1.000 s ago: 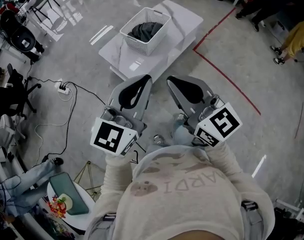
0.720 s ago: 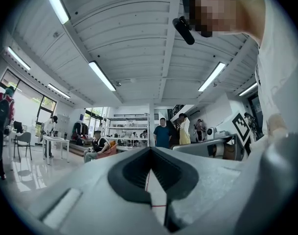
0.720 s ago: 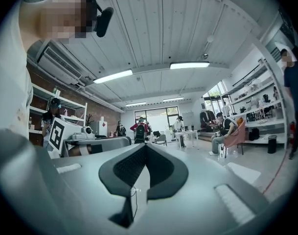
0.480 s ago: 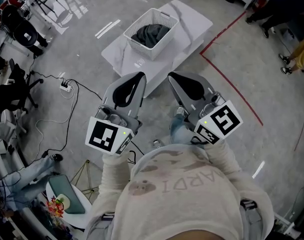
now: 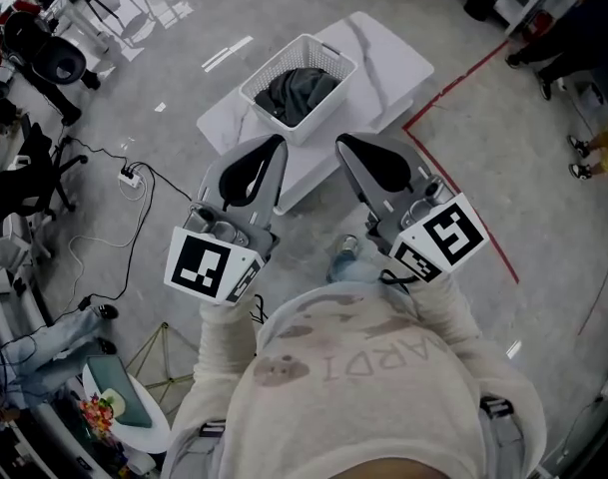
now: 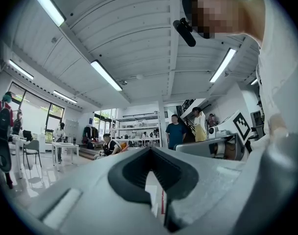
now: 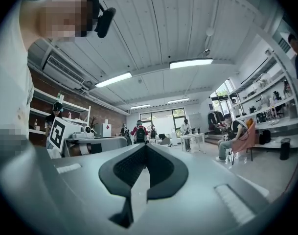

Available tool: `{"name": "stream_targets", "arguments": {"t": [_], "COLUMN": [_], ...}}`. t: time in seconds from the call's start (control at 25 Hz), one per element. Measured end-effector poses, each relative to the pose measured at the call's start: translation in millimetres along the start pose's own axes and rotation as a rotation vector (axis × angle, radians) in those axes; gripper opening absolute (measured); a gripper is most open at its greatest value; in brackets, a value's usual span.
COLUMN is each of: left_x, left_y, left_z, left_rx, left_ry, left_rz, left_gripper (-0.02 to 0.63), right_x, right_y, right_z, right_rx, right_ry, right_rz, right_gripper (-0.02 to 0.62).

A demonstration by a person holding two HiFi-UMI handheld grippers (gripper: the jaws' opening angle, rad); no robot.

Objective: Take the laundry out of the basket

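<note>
A white slatted laundry basket [image 5: 328, 75] stands on a low white table [image 5: 393, 48] ahead of me on the floor. Dark grey laundry [image 5: 296, 93] lies bunched inside it. My left gripper [image 5: 277, 144] and right gripper [image 5: 343, 144] are held up side by side in front of my chest, well short of the basket, jaws pointing toward it. In the left gripper view the left gripper [image 6: 149, 148] has its jaws met at the tip with nothing between them. The right gripper [image 7: 145, 145] looks the same in the right gripper view. Both cameras look out at the room and ceiling.
A power strip with trailing cables [image 5: 130, 177] lies on the floor at left, beyond it office chairs [image 5: 52, 66]. A red floor line [image 5: 458, 78] runs right of the table. People stand at the far right [image 5: 583, 28]. Clutter lies at lower left [image 5: 109, 397].
The table and basket have drawn nearer and sit lower in the head view. Both grippers stay raised and shut, in the same pose.
</note>
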State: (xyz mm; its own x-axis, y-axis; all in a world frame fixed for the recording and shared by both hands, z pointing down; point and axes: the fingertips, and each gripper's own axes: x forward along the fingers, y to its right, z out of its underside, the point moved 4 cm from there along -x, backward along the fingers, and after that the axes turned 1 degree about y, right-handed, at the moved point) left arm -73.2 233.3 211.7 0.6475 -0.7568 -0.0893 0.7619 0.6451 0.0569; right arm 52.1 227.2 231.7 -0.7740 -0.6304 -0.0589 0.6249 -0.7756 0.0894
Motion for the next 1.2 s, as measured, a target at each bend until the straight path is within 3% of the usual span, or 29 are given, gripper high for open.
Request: {"name": "stream_targets", "arguments": {"t": [0.32, 0.56, 0.84, 1.2], "left_x": [71, 100, 133, 184], "left_y": [-8, -20, -59, -124], "left_z": [1, 11, 33, 44], "left_rx": [0.033, 0.021, -0.010, -0.021], "left_ry": [0.011, -0.024, -0.028, -0.027], "left_rz": [-0.055, -0.068, -0.064, -0.083], "left_gripper": [0.000, 0.000, 0.000, 0.000], "right_x": [4, 12, 42, 115], "right_y": [77, 109, 142, 197], "right_z": [-10, -2, 14, 6], "right_rx": [-0.019, 0.014, 0.014, -0.004], "right_ry": [0.005, -0.005, -0.034, -0.050], "right_rz": [-0.046, -0.055, -0.040, -0.065], "right_gripper": [0.028, 0.028, 0.028, 0.027]}}
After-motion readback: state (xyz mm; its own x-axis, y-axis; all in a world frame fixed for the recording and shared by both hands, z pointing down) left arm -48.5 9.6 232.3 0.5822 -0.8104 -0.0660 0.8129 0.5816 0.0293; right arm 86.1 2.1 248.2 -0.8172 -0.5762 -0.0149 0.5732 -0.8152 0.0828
